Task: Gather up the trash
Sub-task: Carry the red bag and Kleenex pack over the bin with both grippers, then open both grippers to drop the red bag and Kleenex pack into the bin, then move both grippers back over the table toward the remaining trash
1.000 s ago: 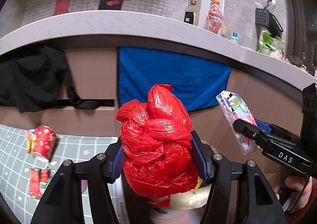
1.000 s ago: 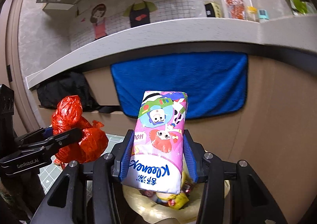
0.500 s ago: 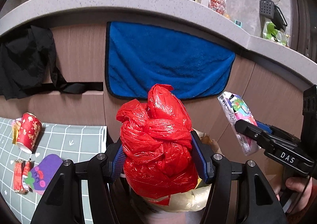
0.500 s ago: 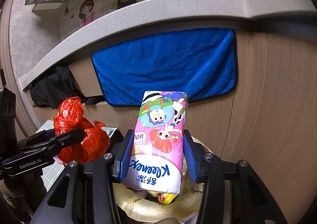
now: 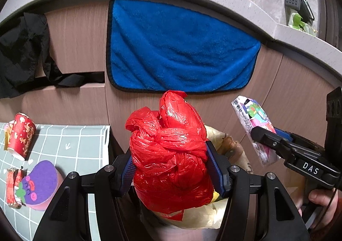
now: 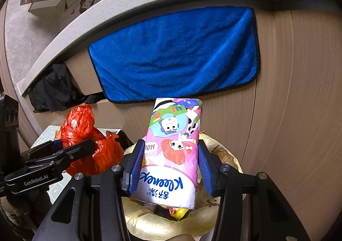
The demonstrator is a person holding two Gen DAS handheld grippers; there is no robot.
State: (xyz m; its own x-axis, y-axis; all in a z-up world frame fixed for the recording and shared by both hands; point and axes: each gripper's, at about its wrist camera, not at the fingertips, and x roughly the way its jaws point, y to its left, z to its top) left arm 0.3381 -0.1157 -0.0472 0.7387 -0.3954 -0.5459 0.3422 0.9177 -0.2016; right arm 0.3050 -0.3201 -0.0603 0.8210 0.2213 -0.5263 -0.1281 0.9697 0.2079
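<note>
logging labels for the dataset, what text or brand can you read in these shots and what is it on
"Kleenex", upside down, with two Chinese characters beside it that I cannot read for sure: tissue pack
"HOH", cut off at the edge: same pack
"DAS": right tongs
"GenRobot.AI": left tongs
Small print on the pack's end, gold pattern on the red cup, snack wrapper: too small or blurred

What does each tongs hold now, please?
Left tongs: closed on the red bag.
Right tongs: closed on the tissue pack.
</note>
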